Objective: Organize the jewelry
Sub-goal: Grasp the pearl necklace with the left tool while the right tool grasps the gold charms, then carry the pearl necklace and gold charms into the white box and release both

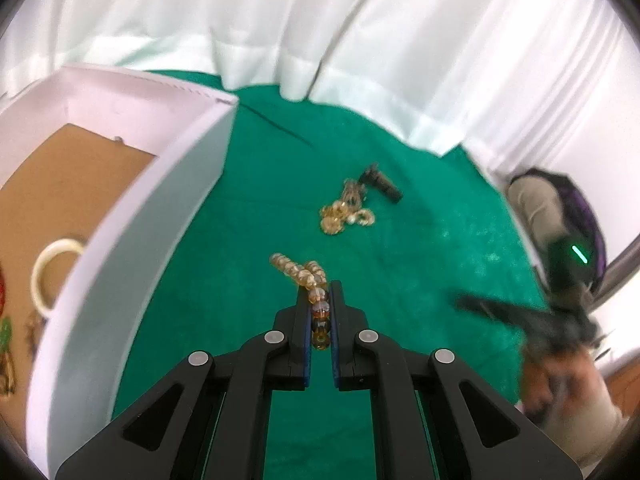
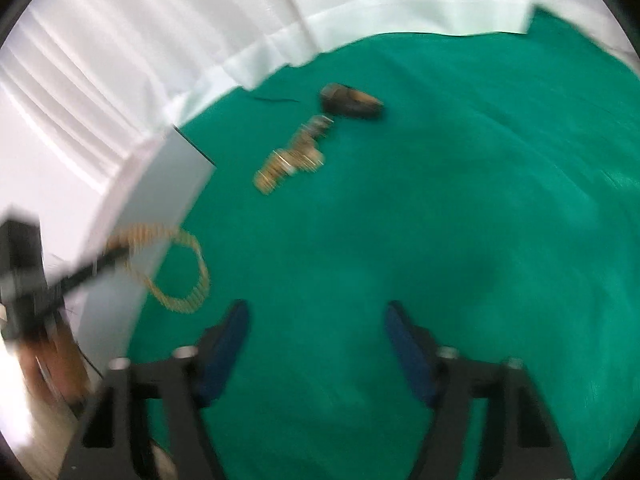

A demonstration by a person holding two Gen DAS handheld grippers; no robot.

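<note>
held piece: amber glass-bead bracelet (image 1: 310, 280), pinched between the fingers of the left gripper (image 1: 320, 300), which are closed tight on a few beads; the rest of the loop hangs free ahead of the tips.
bracelet axis: runs along the fingers, loop end pointing forward and a little left.
target: white open-top cardboard box with brown floor (image 1: 132, 216), to the left of the left gripper, its near wall just beside the hanging beads; the move is up and over that wall, as i judge it.
nearer hand: left, clearly; it holds the piece and sits beside the box.
right gripper (image 2: 316, 316): fingers part-open, nothing between them, over bare green cloth tabletop (image 2: 440, 200).
count on cloth: one tangled gold chain pile (image 1: 346, 214); one dark ridged clip-like piece (image 1: 380, 182) touching it.
count in box: one ivory bangle (image 1: 54, 272); other coloured pieces at the edge, too cut off to count.
</note>
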